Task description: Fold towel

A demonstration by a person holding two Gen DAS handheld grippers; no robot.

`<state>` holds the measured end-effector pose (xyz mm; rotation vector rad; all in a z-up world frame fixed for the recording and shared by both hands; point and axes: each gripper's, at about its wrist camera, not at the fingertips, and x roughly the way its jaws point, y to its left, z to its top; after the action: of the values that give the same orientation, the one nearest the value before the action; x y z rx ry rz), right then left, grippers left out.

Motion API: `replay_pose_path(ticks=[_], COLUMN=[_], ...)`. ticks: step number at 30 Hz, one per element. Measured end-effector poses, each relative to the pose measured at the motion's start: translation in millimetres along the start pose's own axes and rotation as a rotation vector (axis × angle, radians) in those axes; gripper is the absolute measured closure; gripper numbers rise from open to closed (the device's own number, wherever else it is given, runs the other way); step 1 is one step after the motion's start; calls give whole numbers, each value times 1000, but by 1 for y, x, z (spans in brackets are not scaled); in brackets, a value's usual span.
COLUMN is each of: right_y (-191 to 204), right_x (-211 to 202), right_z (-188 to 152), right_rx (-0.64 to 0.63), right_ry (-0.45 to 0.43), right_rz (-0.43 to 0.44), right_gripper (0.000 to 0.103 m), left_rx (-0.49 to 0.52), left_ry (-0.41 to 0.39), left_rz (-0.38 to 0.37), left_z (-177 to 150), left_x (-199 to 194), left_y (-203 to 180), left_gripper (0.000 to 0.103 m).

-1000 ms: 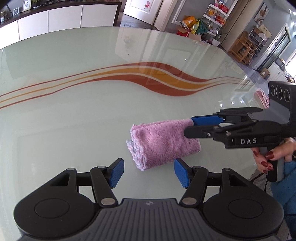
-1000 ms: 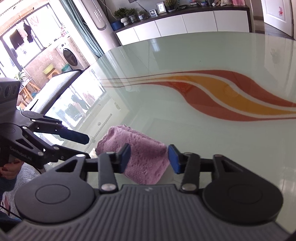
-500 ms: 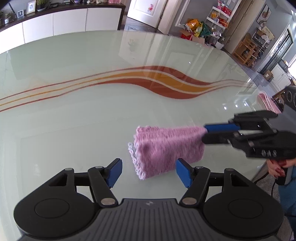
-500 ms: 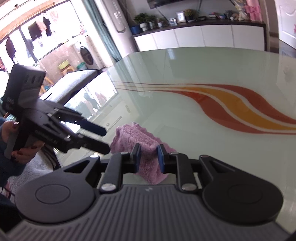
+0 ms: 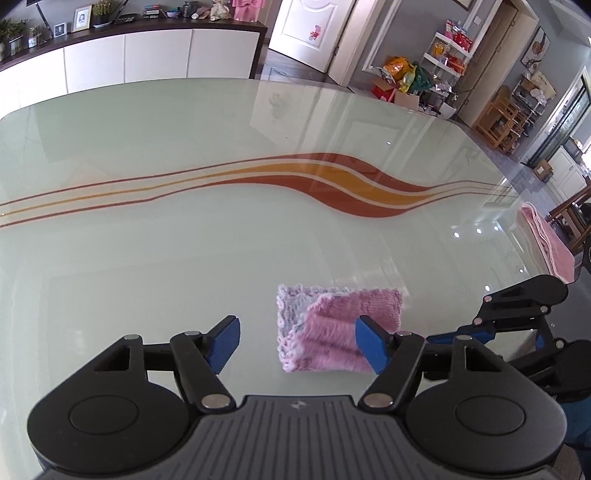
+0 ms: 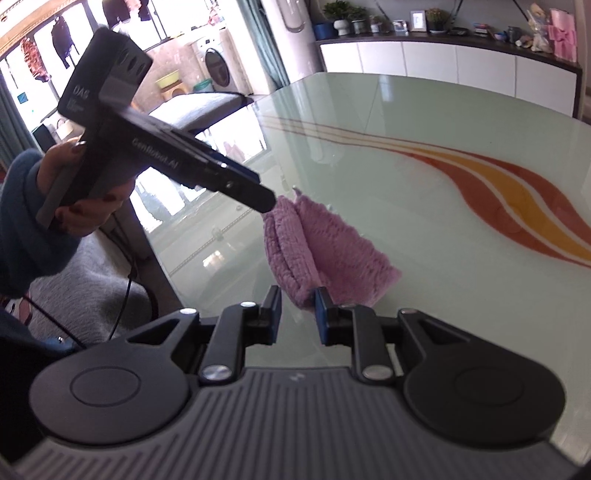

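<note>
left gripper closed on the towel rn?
No. The left gripper is wide open, nothing between its blue pads, and the pink towel sits ahead toward its right finger.

This is a home, a big room for eating and living. A wide glass table with orange and red wavy stripes fills the middle. Past its far edge a long white cabinet holds photo frames and small plants. A white door stands beside it. Past the far right corner, shelves are full of snack bags. Past the left edge are a washing machine and clothes hanging by a bright window.
</note>
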<state>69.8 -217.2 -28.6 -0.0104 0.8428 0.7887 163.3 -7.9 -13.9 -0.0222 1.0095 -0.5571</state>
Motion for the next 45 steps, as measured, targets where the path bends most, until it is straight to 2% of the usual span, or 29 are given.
replay_pose_path(ticks=[3,6,10,16,21,30,32,35,40,43,45], right_y=[3,-1,-16,-24,-20,-24,-22,-10,20,26,28], right_x=[-2,-10,-15,12,45,69,66,51,46,54,60], right_z=[-2,-2,3,10,13,34,39,46,46,44,43], right_rx=[-4,25,96,114,74,34,35,13,-129,-153,-156], right_ry=[1,-48,-102,-41,33,14,-3,-46,10,53,67], right_rz=[41,63,6,-79,-141,-170,-149,-23,110,126,107], right_gripper=[78,73,71,71,71,71,71,71,71,71,71], left_rx=[18,46,79,115,132,92,97,94,96,121,129], left_ry=[4,18,48,105,149,165,158,154,151,152,152], left_rz=[-9,-25,-35,-47,-49,-90,-81,-83,-79,-51,-47], left_z=[-1,-3,-6,-21,-33,-40,-41,-43,-47,-50,-52], left_x=[1,5,12,23,31,39,37,33,24,20,18], left_y=[-3,-5,-10,-17,-16,-6,-5,1,9,8,7], left_gripper=[31,30,30,28,27,27,27,25,25,26,26])
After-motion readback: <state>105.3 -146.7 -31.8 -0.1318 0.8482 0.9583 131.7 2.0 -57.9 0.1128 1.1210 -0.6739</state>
